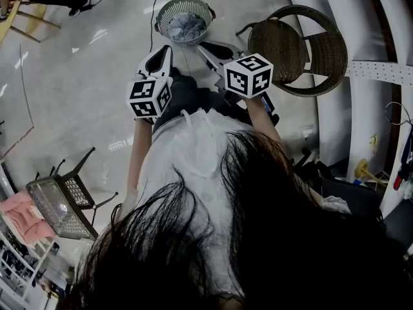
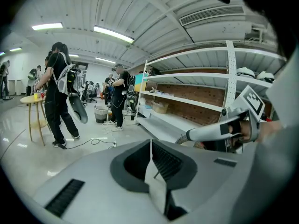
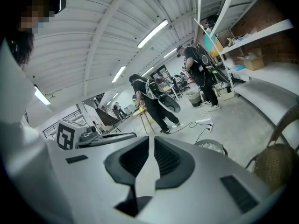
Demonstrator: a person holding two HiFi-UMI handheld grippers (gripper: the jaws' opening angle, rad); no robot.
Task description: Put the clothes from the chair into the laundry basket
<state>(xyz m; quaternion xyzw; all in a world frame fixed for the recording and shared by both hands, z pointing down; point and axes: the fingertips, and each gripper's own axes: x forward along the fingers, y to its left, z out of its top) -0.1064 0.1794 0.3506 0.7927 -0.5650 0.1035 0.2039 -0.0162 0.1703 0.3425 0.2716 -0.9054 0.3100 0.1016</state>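
The round laundry basket (image 1: 184,18) stands on the floor ahead of me with crumpled grey clothes (image 1: 186,28) inside it. To its right is the brown wicker chair (image 1: 293,47), its seat bare. My left gripper (image 1: 166,50) and right gripper (image 1: 204,46) are held side by side just short of the basket, both shut with nothing between the jaws. In the left gripper view the jaws (image 2: 150,143) meet, and in the right gripper view they (image 3: 150,140) do too. The basket's rim (image 3: 211,146) and the chair (image 3: 275,162) show in the right gripper view.
White shelving (image 1: 368,70) runs along the right behind the chair. A black mesh chair (image 1: 61,202) and pink cloth (image 1: 26,217) sit at the lower left. A cable (image 1: 155,8) crosses the floor. People (image 2: 58,94) stand by a small round table (image 2: 35,113) further off.
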